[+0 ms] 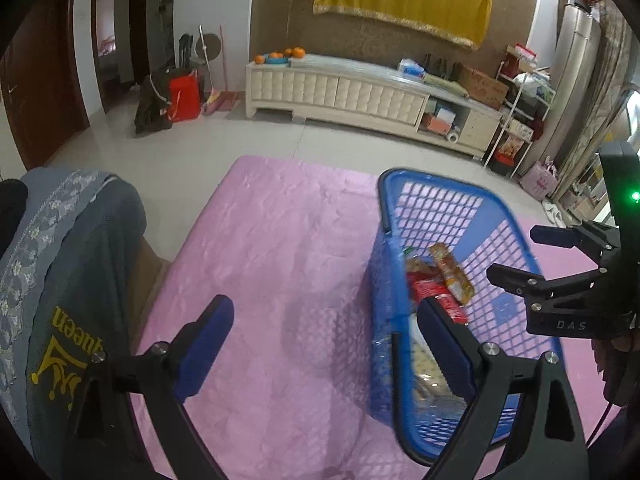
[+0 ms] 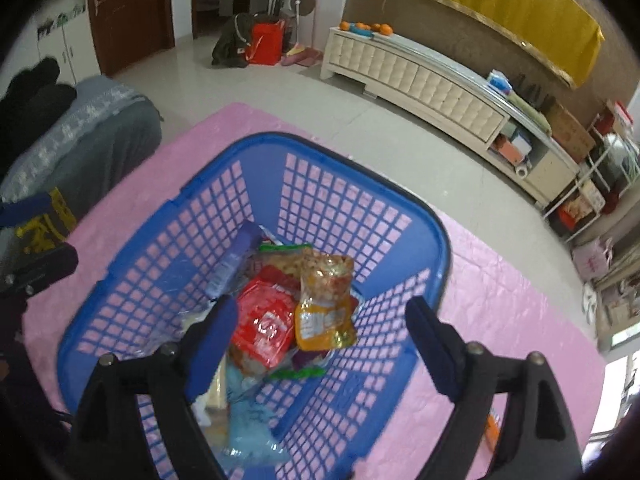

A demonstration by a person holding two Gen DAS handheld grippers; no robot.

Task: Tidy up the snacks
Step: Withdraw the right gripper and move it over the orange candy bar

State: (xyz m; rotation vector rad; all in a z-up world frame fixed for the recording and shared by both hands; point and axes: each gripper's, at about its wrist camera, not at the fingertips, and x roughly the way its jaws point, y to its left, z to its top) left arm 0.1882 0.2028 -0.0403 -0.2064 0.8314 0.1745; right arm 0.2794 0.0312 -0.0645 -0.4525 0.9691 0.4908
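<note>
Right gripper hangs wide and empty over the blue basket, orange snack packet dropped below it, while left gripper waits wide beside.

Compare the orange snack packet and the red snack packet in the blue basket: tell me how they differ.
The orange snack packet is narrower, with a see-through upper part showing pale pieces; the red snack packet is broader and opaque. The orange one leans on top, overlapping the red one's edge, while the red one lies lower in the pile. Both are glossy, sealed, and inside the blue basket, with neither gripped.
</note>
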